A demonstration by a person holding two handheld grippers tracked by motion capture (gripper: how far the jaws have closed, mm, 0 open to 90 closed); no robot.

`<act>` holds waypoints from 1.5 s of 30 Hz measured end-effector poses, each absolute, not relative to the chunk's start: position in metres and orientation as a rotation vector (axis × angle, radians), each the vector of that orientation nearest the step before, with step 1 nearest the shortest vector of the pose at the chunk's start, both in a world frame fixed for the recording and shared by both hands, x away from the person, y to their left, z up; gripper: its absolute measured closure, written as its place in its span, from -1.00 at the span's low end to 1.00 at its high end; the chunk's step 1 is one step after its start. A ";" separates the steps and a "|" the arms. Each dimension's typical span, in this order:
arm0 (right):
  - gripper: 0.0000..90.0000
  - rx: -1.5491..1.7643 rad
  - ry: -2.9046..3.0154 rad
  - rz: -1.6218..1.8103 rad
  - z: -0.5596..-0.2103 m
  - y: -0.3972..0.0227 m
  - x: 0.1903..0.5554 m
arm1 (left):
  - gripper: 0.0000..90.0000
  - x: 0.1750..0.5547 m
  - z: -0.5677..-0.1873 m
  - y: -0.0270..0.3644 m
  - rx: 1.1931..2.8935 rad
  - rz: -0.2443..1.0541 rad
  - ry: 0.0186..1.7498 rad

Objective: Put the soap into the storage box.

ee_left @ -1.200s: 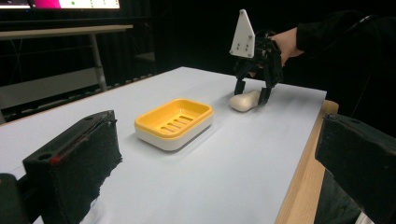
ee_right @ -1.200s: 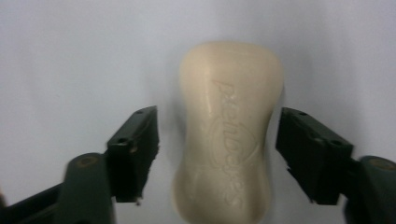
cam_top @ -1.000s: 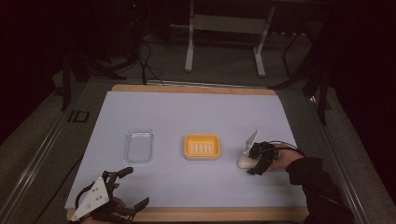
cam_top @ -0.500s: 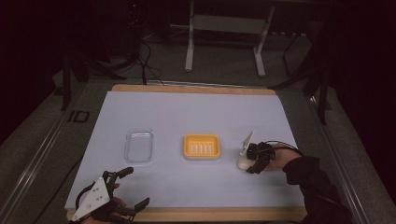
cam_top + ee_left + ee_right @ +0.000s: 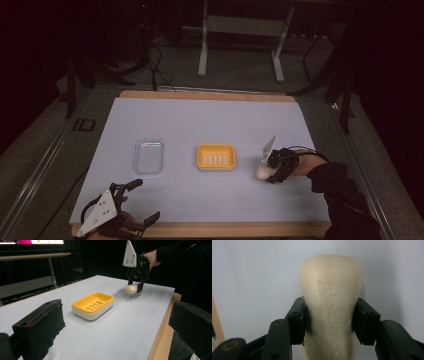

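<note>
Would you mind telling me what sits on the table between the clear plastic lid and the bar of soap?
The yellow soap dish lies between the clear lid and the soap, as the high view shows.

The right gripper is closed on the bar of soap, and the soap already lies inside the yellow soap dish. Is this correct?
Not fully. The right gripper does grip the soap, but the soap is on the table, to the right of the yellow soap dish, which holds nothing. The high view shows it.

The cream soap, embossed with lettering, sits pinched at its waist on the pale mat, right of the yellow dish. A clear lid lies left of the dish.
</note>
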State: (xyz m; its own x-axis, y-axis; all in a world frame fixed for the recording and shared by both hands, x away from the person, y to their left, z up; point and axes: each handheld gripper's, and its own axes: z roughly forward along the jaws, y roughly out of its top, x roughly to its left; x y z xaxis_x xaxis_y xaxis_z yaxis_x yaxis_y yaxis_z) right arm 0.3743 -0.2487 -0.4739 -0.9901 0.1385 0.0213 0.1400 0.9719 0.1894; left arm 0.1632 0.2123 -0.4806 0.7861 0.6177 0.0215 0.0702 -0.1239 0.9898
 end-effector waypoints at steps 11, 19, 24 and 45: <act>0.11 -0.115 -3.130 -0.330 -0.449 -0.246 0.374 | -1.00 0.163 -0.481 0.212 1.650 0.510 0.551; 0.11 -0.113 -3.137 -0.336 -0.435 -0.244 0.379 | -1.00 0.163 -0.481 0.212 1.658 0.511 0.540; 0.11 -0.119 -3.139 -0.335 -0.420 -0.241 0.382 | -1.00 0.163 -0.481 0.212 1.659 0.511 0.542; 0.10 -0.044 -3.162 -0.328 -0.388 -0.215 0.393 | -1.00 0.163 -0.481 0.211 1.672 0.508 0.538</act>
State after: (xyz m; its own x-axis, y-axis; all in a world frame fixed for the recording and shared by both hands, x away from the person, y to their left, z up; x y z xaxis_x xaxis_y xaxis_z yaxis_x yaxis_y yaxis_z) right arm 0.3935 -0.2145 -0.3877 -0.9989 0.0313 -0.0347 0.0235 0.9784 0.2055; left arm 0.1627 0.2106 -0.4813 0.7946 0.6062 0.0340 0.0692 -0.1461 0.9868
